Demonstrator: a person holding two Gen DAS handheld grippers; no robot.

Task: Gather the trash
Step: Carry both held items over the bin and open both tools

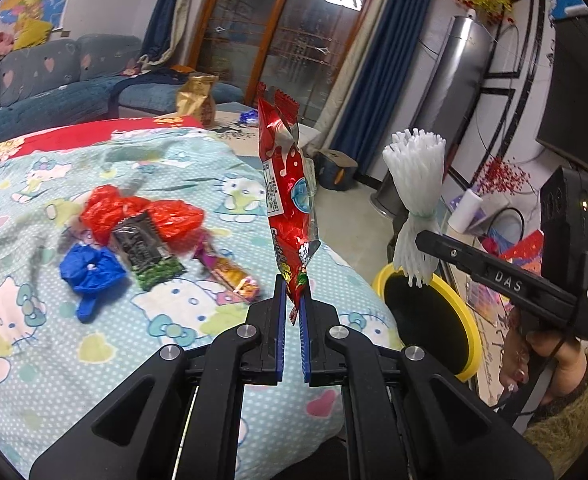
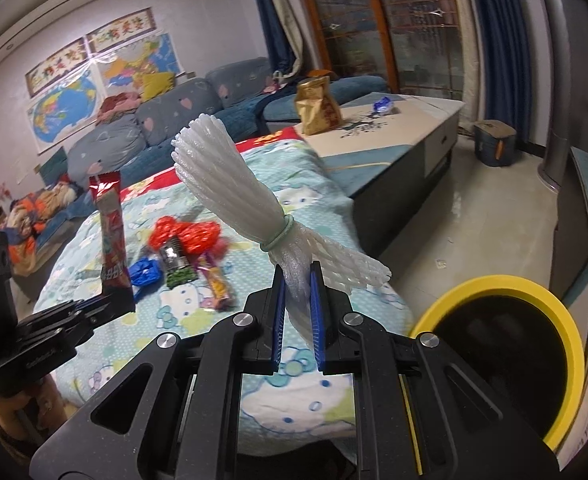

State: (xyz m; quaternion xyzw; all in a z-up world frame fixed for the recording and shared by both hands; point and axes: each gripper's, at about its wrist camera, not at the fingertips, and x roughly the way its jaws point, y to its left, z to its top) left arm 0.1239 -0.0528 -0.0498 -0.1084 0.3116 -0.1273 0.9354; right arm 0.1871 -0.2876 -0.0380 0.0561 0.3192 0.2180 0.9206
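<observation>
Both tongs pinching trash beside the yellow-rimmed bin.

Nearest: left gripper (image 1: 293, 294) pressed tight on the lower end of a red snack wrapper (image 1: 286, 184) standing upright; right gripper (image 2: 297, 286) clamped on a white foam net bundle (image 2: 234, 184) tied with a green band, just above the bin (image 2: 565, 320) rim in the left view. Behind, on the cartoon-cat blanket (image 1: 174, 160): red plastic bag (image 1: 134, 212), blue bag (image 1: 90, 272), dark wrapper (image 1: 142, 248), purple-orange wrapper (image 1: 230, 276). Farther off: gold bag (image 2: 317, 106) on the low table (image 2: 413, 120).
</observation>
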